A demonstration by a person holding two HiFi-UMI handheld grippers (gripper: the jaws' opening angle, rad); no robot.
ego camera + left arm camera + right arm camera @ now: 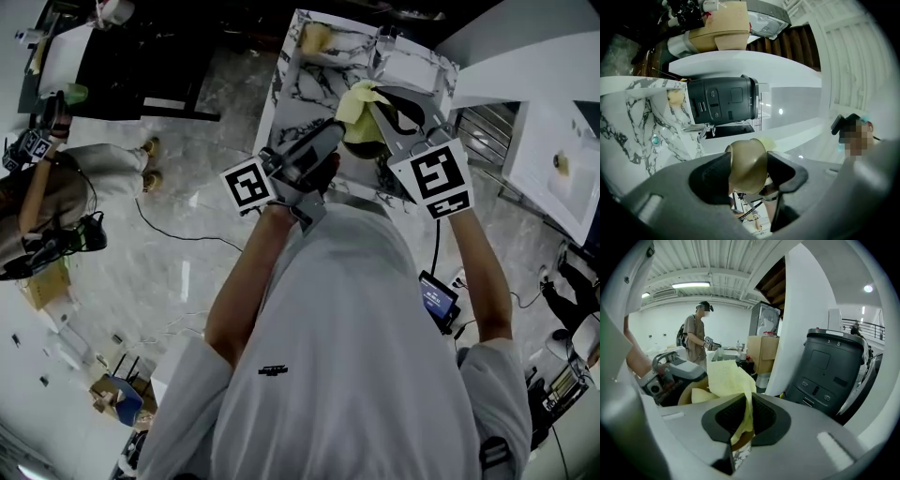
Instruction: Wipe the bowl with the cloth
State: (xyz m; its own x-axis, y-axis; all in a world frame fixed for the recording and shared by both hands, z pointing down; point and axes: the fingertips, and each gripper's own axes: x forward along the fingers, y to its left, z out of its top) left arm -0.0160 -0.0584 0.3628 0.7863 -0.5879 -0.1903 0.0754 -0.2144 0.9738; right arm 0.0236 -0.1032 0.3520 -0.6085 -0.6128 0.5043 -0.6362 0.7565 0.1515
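Right gripper view: right gripper jaws were pinched shut on the yellow cloth. The bowl sat just left of and ahead of them, its rim clamped in the left gripper jaws. I judged the wipe needed only a short push left.

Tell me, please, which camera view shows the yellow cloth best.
The right gripper view: the cloth fills the centre, pinched between the jaws of the right gripper. The head view shows it only as a small yellow patch. The left gripper view gives just a pale sliver behind the bowl.
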